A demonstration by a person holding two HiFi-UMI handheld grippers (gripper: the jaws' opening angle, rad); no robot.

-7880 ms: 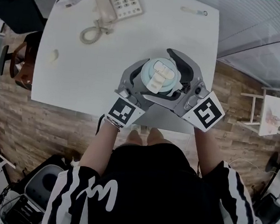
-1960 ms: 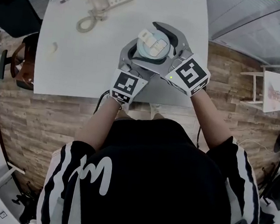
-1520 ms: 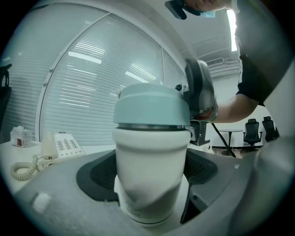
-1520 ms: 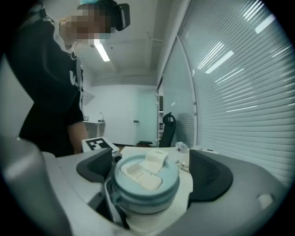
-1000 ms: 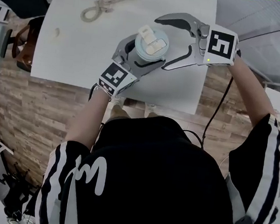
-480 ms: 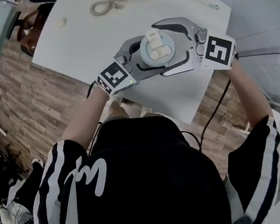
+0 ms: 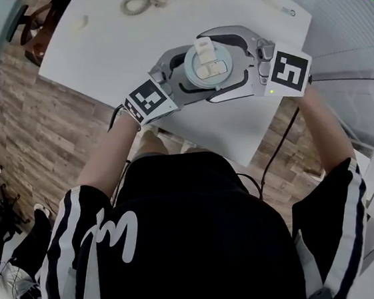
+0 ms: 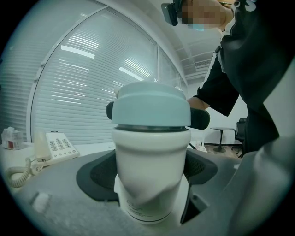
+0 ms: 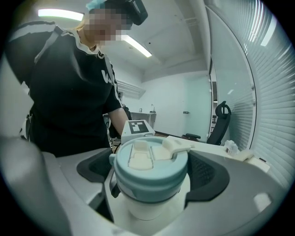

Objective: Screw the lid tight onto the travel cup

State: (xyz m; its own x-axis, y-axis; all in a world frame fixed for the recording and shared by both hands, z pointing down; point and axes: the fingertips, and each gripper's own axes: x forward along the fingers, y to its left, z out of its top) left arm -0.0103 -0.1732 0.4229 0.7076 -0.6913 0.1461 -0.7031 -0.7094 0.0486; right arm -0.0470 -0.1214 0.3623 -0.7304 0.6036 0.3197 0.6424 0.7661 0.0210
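Item: one travel cup (image 8: 152, 159), white body, standing upright on a white table (image 7: 105, 42). One pale blue-green lid (image 9: 148, 177) sits on its mouth, with cream-coloured flip parts on top. The contents cannot be seen, as the lid covers the opening. Grippers, two. The left gripper (image 8: 148, 180) is clamped on the white body of the cup, below the lid, with a dark pad pressed to each side. The right gripper (image 9: 151, 171) is closed round the lid from the opposite side, its pads against the lid's rim and directly above the left gripper's jaws. Each gripper carries one cube with square markers. In the right gripper view the left gripper's cube (image 9: 138, 127) shows just beyond the lid. Other articles on the table: one desk telephone (image 8: 55, 146), well beyond the left gripper's jaws and to their left. One coiled cord (image 8: 18, 171) lies beside the telephone, nearer the gripper. One small pale object (image 8: 40, 200) lies close by the left gripper's left jaw; its kind cannot be told. Away from the table: one dark office chair (image 9: 221, 120), far beyond the right gripper's jaws and to their right.
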